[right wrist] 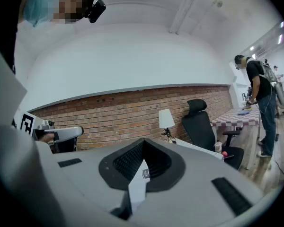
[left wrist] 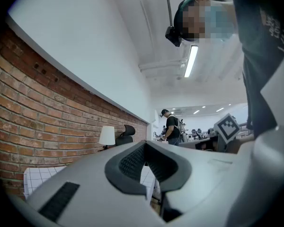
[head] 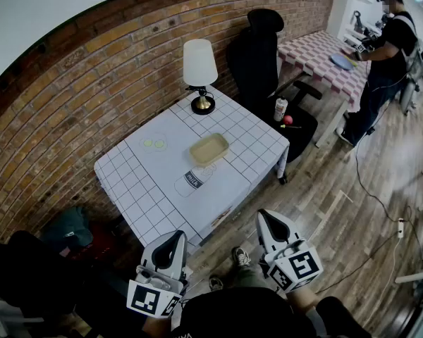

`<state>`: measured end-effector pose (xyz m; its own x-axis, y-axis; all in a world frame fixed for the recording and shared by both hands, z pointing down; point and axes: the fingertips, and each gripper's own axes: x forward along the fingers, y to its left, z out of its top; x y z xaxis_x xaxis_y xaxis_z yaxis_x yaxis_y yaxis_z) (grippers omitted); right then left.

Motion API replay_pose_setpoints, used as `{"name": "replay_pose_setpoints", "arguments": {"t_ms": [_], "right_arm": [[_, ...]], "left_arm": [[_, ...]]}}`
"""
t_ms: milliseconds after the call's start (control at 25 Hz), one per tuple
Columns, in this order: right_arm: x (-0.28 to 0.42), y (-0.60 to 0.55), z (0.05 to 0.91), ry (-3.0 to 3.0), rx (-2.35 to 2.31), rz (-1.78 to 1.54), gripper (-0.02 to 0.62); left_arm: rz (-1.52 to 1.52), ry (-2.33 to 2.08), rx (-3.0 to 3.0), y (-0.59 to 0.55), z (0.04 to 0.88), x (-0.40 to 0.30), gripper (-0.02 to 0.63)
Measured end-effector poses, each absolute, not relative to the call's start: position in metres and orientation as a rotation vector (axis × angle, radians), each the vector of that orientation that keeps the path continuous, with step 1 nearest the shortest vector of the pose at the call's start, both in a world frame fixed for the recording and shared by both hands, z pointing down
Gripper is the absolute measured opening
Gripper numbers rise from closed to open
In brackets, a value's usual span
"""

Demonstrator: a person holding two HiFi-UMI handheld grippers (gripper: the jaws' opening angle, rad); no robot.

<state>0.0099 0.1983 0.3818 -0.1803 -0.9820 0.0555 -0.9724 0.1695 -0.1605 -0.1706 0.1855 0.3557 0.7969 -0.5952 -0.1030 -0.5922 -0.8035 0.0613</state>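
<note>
- L gripper (head: 175, 236) sits lower left of the head view, close to the person's body. Jaws closed tip to tip, nothing betw them; its own view (left wrist: 145, 145) confirms.
- R gripper (head: 264, 217) at lower centre-right, same: jaws together, empty, seen also in its own view (right wrist: 143, 143).
- Both off the table (head: 127, 182), just short of its near edge, tips pointing toward it.
- Milk carton (head: 192, 180) lies flat on the grid cloth, centre of frame, nearest item to both grippers but well apart from them.
- Beige tray (head: 209, 148) just above the carton; green slices (head: 154, 144) to the tray's left.
- Lamp (head: 200, 72) at the table's far corner, by the brick wall (head: 77, 97).
- Black office chair (head: 264, 55) right of the lamp; bottle (head: 280, 108) and red ball (head: 288, 120) on its seat.
- Another person (head: 388, 41) stands upper right at a checked table (head: 317, 55).
</note>
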Motion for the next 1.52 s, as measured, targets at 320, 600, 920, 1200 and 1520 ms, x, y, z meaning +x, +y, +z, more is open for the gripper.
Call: {"name": "replay_pose_setpoints", "arguments": {"t_ms": [320,600,920,1200,1520], "right_arm": [[0.022,0.186,0.379,2.337,-1.935,-0.245,0.002],[0.045,0.164,0.384,2.341,-1.926,-0.263,0.003],[0.071,0.128,0.397,2.406,-1.863,-0.281,0.003],[0.095,0.098,0.402,2.472,-1.789,-0.282,0.003],[0.105,0.081,0.411,2.525,-1.747,-0.299,0.003]], "left_arm": [[-0.171,-0.983,2.926,0.173,0.361,-0.156,0.009],[-0.088,-1.006,2.935,0.151,0.372,-0.130,0.009],[-0.067,-1.096,2.912,0.117,0.380,-0.097,0.009],[-0.178,-1.229,2.811,0.092,0.375,-0.084,0.009],[-0.158,-1.267,2.751,0.079,0.389,-0.071,0.009]]}}
